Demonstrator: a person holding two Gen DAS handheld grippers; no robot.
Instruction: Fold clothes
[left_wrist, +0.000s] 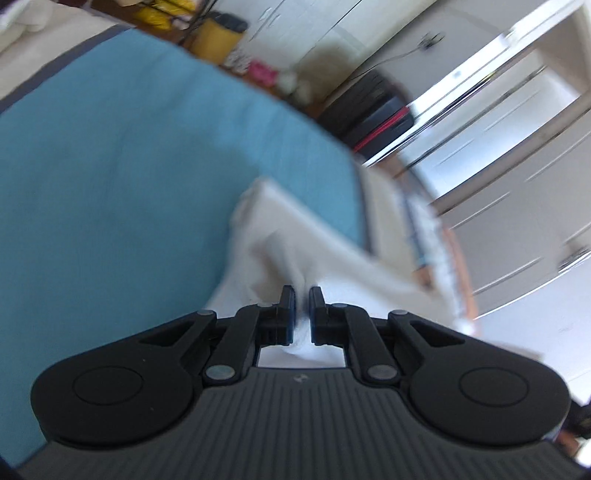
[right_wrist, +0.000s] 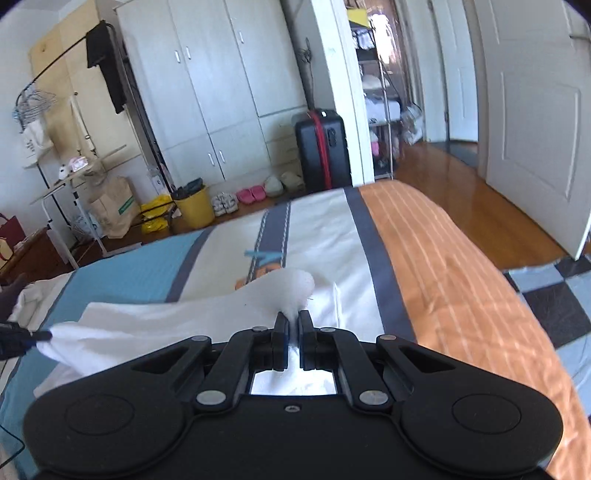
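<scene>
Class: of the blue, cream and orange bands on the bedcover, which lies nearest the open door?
The orange band, with thin pale stripes; it runs along the bed's edge beside the door.

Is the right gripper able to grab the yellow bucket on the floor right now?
Probably not. The right gripper is shut on the white garment, and the yellow bucket sits beyond the bed.

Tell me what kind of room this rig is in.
Almost certainly a home bedroom: a bed with a striped cover serves as the work surface, white wardrobes line the wall, and a clothes rack and suitcase stand nearby.
</scene>
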